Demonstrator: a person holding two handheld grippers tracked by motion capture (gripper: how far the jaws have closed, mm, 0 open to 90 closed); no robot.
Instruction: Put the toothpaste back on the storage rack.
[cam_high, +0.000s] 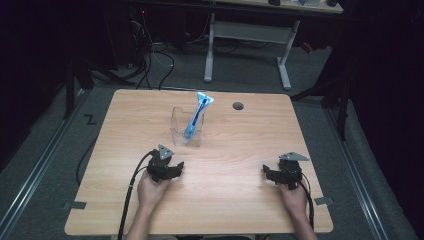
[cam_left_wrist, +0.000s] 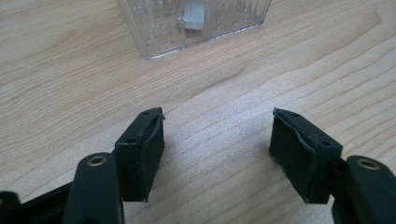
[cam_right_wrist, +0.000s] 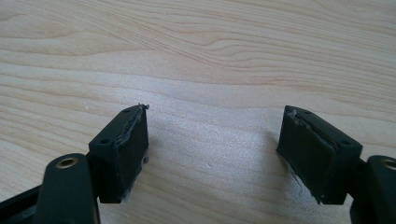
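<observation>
Blue tube upright in clear box; both tongs idle.

Blue-capped tube (cam_high: 195, 118) leans inside the clear plastic container (cam_high: 180, 131), mid-table (cam_high: 240, 200). My left gripper (cam_high: 172, 167) rests just short of it, jaws apart, nothing between; my right gripper (cam_high: 270, 174) well apart, jaws likewise spread. Placement looks done; next I'd judge only withdrawal remains.

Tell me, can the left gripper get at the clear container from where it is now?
Probably yes. The left gripper is open with nothing between its fingers, and only bare table lies between it and the clear container ahead.
</observation>
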